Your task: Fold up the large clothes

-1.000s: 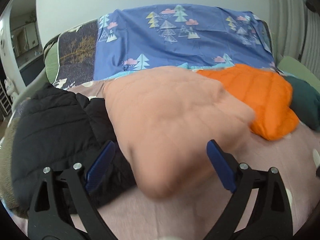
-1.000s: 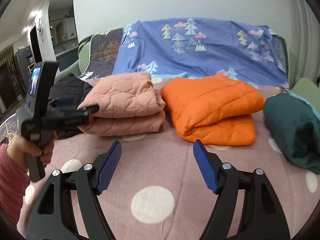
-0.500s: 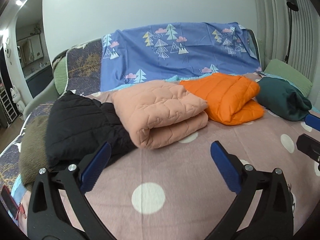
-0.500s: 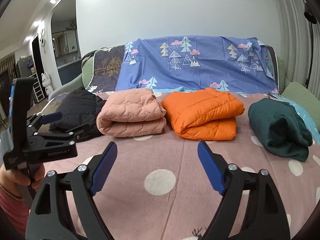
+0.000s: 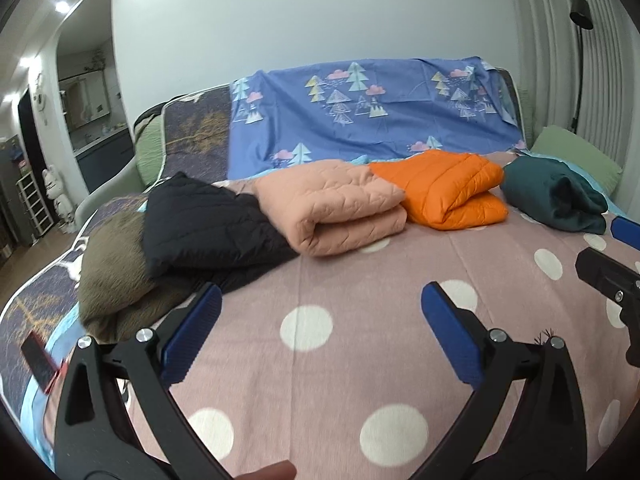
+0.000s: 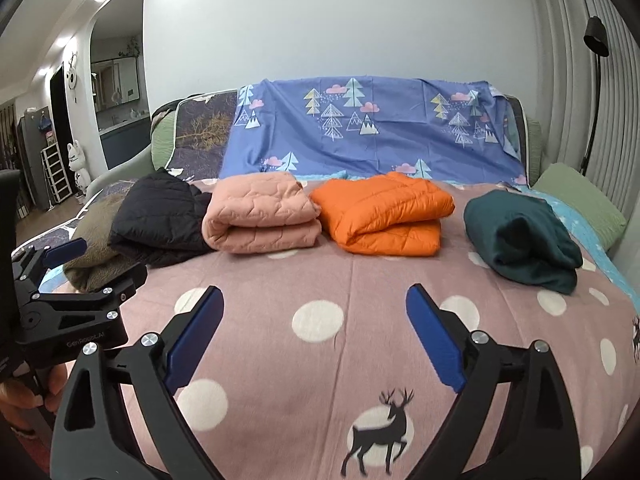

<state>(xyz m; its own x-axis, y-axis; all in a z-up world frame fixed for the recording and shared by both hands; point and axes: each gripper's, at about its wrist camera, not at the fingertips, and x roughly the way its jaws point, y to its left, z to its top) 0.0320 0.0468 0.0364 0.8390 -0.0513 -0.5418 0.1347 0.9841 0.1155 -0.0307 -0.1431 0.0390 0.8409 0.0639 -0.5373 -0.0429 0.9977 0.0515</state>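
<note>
Home living room, draped sofa (image 6: 360, 136), floor lamp (image 6: 595, 60), kitchen doorway (image 6: 116, 80)

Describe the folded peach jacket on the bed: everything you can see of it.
The peach quilted jacket is folded over on itself into a thick two-layer bundle, rounded fold facing the cameras, stitched in a wavy pattern and looking soft and padded. It lies flat on the pink dotted blanket, in a row of garments: the black jacket abuts its left side, the orange jacket its right. Neither gripper touches it.
</note>
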